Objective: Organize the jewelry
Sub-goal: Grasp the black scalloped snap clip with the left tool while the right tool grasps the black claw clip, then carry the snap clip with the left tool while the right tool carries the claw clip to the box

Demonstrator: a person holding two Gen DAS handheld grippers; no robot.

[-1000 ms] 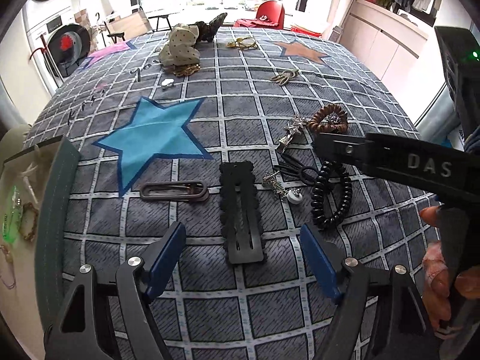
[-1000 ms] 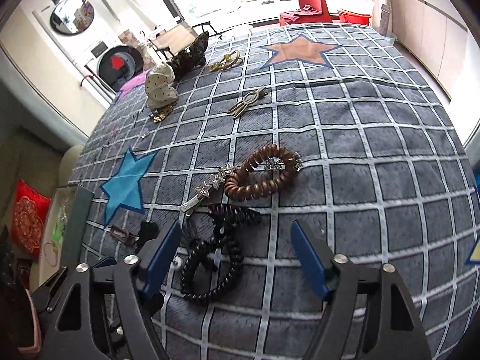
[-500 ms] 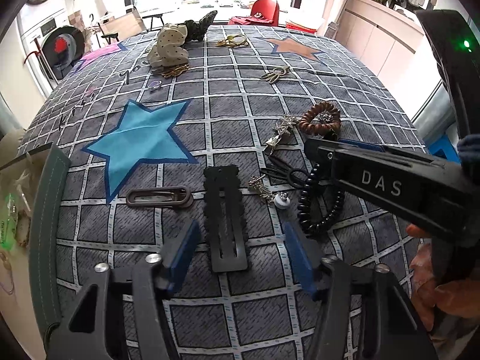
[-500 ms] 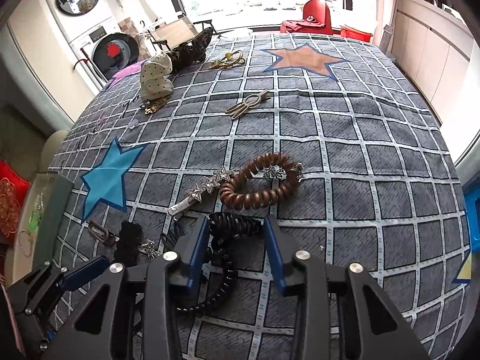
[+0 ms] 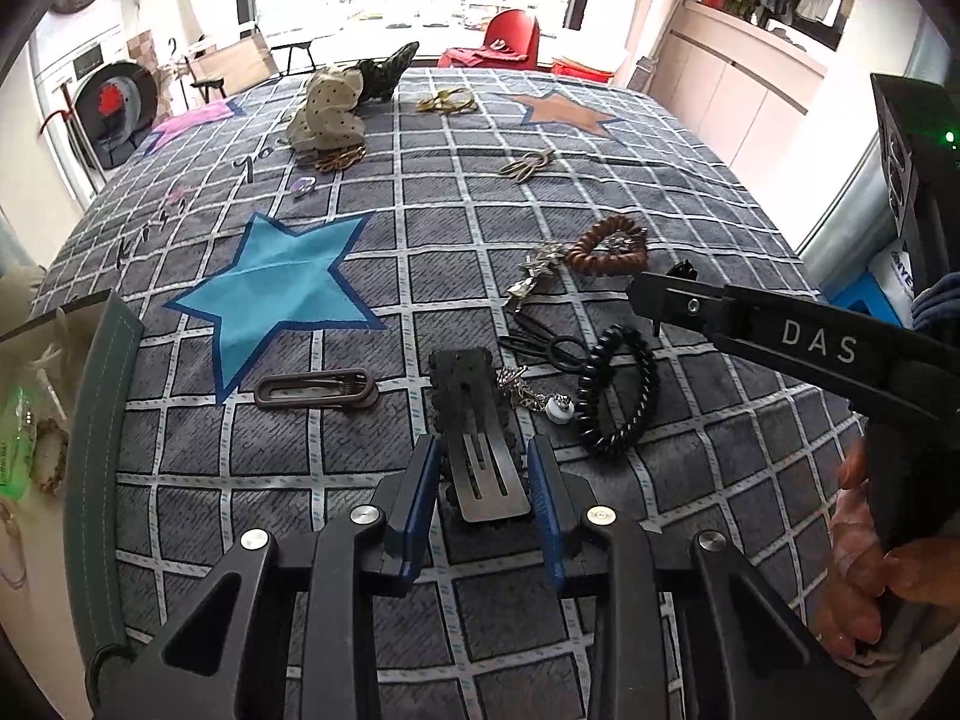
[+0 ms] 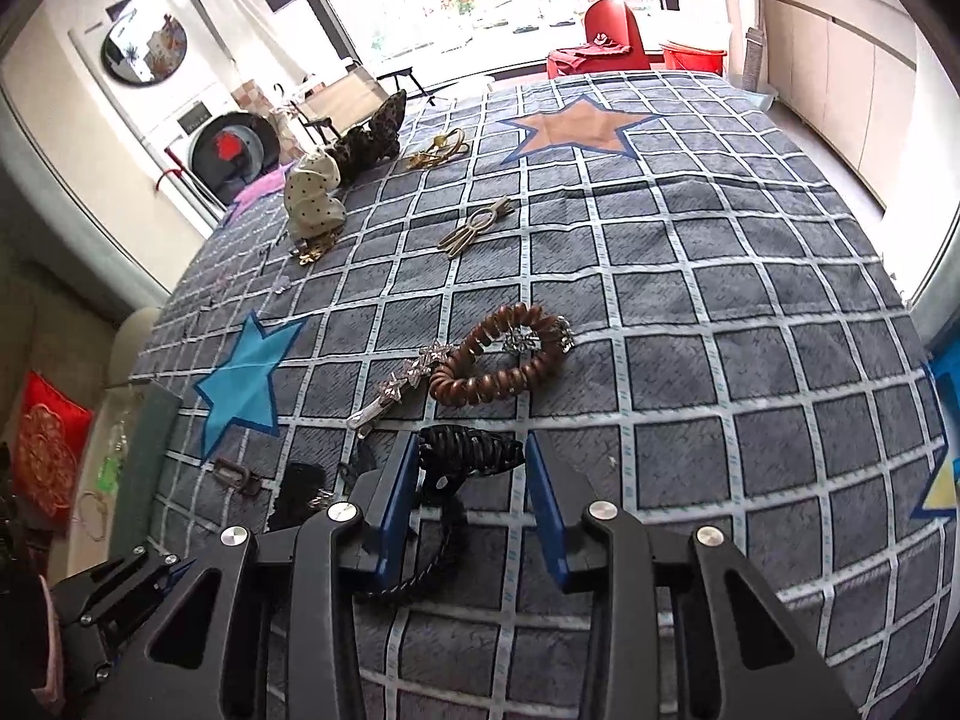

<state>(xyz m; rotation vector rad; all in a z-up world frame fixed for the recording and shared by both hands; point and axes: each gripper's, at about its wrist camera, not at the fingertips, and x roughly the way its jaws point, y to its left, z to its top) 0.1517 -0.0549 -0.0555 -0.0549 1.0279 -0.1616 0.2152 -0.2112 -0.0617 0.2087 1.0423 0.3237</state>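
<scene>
- Jewelry and hair pieces lie scattered on a bed [image 5: 600, 228] covered in a grey checked spread with coloured stars.
- At the far left edge, a green-edged tray [image 5: 102, 420] holds a few small pieces, too blurred to name.
- Right of it, near the blue star [image 5: 282, 282], a brown snap clip [image 5: 315, 389] lies flat.
- The left tongs [image 5: 483, 483] are closing, blue pads either side of the near end of a black scalloped hair clip [image 5: 477, 420]; whether the pads already press on it cannot be told.
- Just right of that clip sit a small silver chain with a white bead [image 5: 561, 408] and thin black hair ties [image 5: 552, 348].
- A black spiral hair tie [image 5: 618, 390] lies next; in the right wrist view its far loop [image 6: 468, 450] sits between the right tongs [image 6: 474, 498], whose pads stand narrowly apart, the left pad against the coil, with a small gap at the right pad.
- Beyond it, a silver star clip [image 6: 408, 381] touches a brown spiral hair tie [image 6: 498, 360].
- Farther back are a bronze clip [image 6: 474, 228], a gold piece [image 6: 438, 150], and dotted fabric scrunchies [image 6: 312, 198].
- At the right, a hand [image 5: 870, 570] grips the right tool's handle.
</scene>
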